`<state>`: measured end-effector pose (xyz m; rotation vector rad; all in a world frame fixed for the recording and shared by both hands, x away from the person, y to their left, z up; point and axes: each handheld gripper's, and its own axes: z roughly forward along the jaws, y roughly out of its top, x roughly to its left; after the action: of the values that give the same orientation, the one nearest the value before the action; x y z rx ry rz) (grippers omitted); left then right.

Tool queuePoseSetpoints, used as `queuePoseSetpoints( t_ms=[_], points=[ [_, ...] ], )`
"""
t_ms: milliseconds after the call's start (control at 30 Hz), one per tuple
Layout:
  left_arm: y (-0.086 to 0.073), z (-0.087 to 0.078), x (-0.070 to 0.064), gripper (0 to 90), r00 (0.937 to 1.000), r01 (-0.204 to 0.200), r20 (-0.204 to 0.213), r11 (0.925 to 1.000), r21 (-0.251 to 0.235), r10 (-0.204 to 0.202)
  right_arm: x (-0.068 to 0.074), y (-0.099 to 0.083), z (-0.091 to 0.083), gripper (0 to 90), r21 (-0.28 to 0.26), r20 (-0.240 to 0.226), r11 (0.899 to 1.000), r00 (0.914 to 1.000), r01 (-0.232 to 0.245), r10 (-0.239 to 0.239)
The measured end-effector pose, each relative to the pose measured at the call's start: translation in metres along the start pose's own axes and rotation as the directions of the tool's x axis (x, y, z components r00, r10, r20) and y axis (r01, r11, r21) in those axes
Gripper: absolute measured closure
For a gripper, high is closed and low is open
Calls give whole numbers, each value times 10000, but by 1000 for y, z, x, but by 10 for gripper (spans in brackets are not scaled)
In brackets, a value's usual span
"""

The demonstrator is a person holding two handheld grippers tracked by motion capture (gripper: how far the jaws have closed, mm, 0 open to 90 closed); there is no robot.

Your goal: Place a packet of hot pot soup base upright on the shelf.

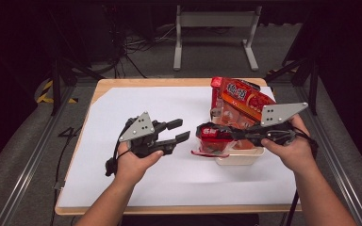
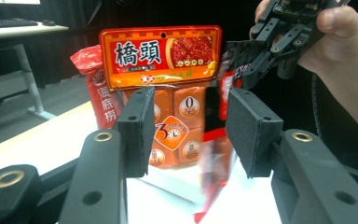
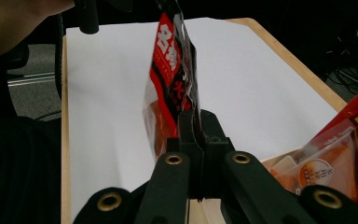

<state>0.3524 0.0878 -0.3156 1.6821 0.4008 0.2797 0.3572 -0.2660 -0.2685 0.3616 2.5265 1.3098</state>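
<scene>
Just left of the white tray (image 1: 239,159), in the high view, we saw the right gripper (image 1: 202,132) clamped on a red-and-black packet (image 1: 213,140), with the left gripper (image 1: 181,130) further left, its jaws apart and empty. In the left gripper view, the orange packet (image 2: 161,60) stood upright in that tray. In the right gripper view, the jaws pinched the red-and-black packet's edge above the white sheet (image 3: 107,93).

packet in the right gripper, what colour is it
Red and black packet, white lettering, with a clear part; best in the right gripper view.
</scene>
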Motion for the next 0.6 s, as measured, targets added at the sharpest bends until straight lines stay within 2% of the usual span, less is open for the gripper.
queuePoseSetpoints(
  t_ms=[267, 400, 600],
  points=[
    [0, -9, 8, 493, 9990, 148, -424, 9999, -51, -150, -6, -1, -10, 900, 103, 171, 9999, 9998, -126, 125],
    [0, -13, 12, 465, 9974, 77, -721, 10000, 14, -76, -8, -2, -15, 900, 148, 286, 9997, 9994, -184, 180],
    [0, -19, 18, 439, 9955, 242, -917, 9997, 30, -239, -11, -4, -22, 900, 231, 469, 9995, 9987, -228, 217]
  ],
)
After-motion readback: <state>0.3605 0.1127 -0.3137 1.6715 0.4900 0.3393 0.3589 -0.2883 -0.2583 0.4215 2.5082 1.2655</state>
